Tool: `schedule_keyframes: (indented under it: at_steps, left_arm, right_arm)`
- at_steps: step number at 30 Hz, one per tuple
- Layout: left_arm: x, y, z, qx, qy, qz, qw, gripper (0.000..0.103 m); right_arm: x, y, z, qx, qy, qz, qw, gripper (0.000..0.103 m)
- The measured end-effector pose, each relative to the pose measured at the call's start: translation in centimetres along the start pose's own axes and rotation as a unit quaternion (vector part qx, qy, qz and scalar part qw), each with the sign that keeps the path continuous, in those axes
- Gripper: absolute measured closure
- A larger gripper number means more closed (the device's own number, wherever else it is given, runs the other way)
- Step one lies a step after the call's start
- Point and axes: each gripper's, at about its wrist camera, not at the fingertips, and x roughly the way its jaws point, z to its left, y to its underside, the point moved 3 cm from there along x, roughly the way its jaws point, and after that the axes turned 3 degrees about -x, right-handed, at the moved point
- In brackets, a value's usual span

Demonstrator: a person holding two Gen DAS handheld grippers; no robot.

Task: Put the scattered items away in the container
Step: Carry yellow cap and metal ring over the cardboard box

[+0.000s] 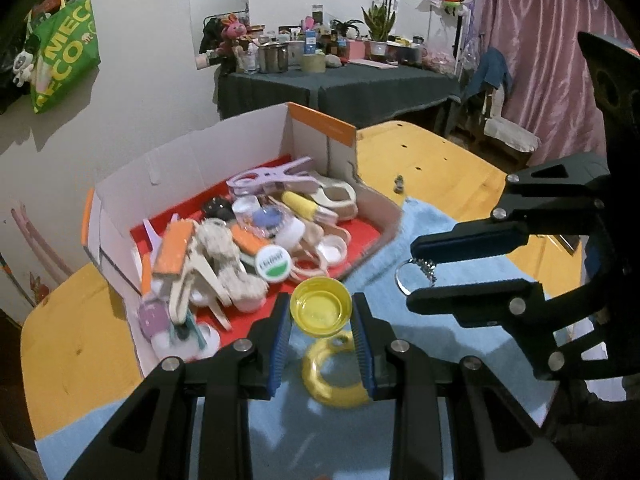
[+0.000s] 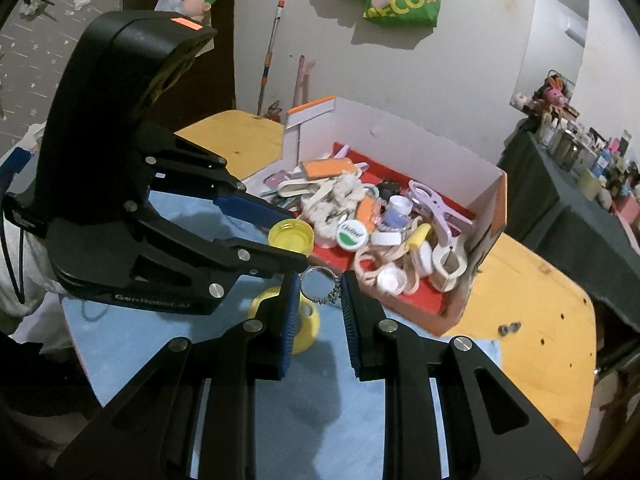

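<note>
Spread over a yellow wooden table (image 1: 432, 160), a blue cloth (image 1: 420, 232) carries the work. A yellow cap (image 1: 320, 306) is pinched between the narrowed pads of the left gripper (image 1: 322, 320), held clear of the cloth beside the cardboard box (image 1: 192, 160), presumably for dropping in. A metal ring with a short chain (image 2: 322, 286) is clamped likewise in the right gripper (image 2: 320, 292). Both are raised at the box's near edge (its red floor already crowded with pegs and lids). One yellow ring (image 1: 336, 376) is left lying on the cloth below.
</note>
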Motion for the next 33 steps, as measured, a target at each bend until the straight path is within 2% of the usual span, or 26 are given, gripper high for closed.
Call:
schedule_keyframes:
  at_steps: [15,23,33]
  left_arm:
    - [4.2,-4.5,3.8,-0.026,-0.025,0.004,0.9993,0.071]
    - [6.6,-5.1,4.9,-0.03,-0.036,0.018,0.9987,0.071]
    - [8.1,-5.2,5.2,-0.022,-0.042,0.034,0.9983,0.071]
  right_arm:
    - [4.5,-2.9,-5.5,0.015,0.009,0.018,1.0,0.083]
    - [8.1,-3.2,-7.4,0.027,0.007,0.043,0.999,0.083]
    - [10.2,-2.7,-8.3,0.028,0.006,0.069,0.997,0.083]
